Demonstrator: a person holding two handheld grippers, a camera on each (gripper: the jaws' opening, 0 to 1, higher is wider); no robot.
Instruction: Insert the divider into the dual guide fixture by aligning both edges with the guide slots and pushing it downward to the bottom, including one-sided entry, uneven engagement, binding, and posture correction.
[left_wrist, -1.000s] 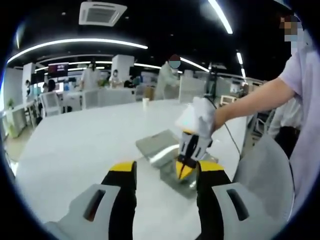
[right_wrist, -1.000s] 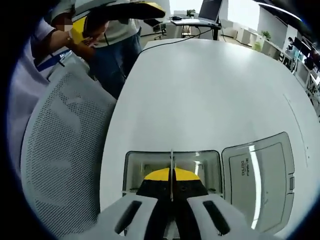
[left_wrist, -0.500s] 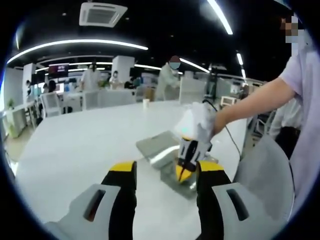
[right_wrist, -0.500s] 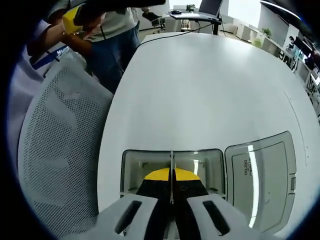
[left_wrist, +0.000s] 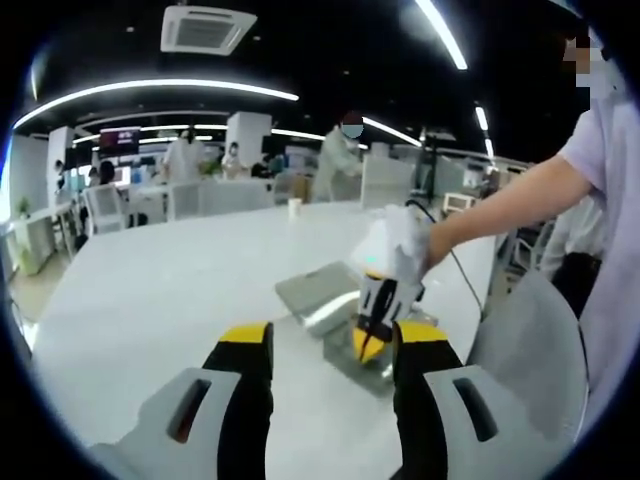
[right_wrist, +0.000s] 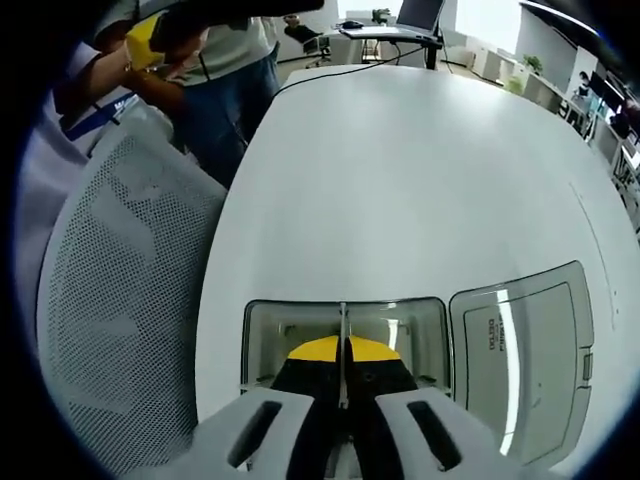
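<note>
- The white table (right_wrist: 420, 160) carries everything; in the right gripper view its broad top runs bare from the box toward the far edge, with open room ahead and to the right.
- A mesh-backed chair (right_wrist: 120, 310) stands against the table's near-left edge in that view, close beside the box.
- The dual guide fixture (right_wrist: 262, 340), a clear rectangular box, sits near the table's near edge, its long axis across the right gripper view. In the left gripper view it lies near the table's right edge (left_wrist: 335, 345).
- A flat clear lid (right_wrist: 520, 350) lies on the table just beside the box's right end, top face up, with small print on it; the left gripper view shows it as a grey slab (left_wrist: 315, 285) just beyond the box.
- The divider (right_wrist: 343, 335) is a thin plate seen edge-on, upright, standing in the middle of the box with its plane running across the short way. How deep it sits, and whether both edges are in the slots, cannot be told.
- The right gripper (right_wrist: 343, 375) has its yellow-tipped jaws clamped together on the divider, one on each face, reaching down into the box. In the left gripper view it (left_wrist: 370, 335) points down at the box, held by a gloved hand (left_wrist: 400, 235).
- The left gripper (left_wrist: 325, 345) hangs above the table near the box, jaws spread wide and holding nothing.
</note>
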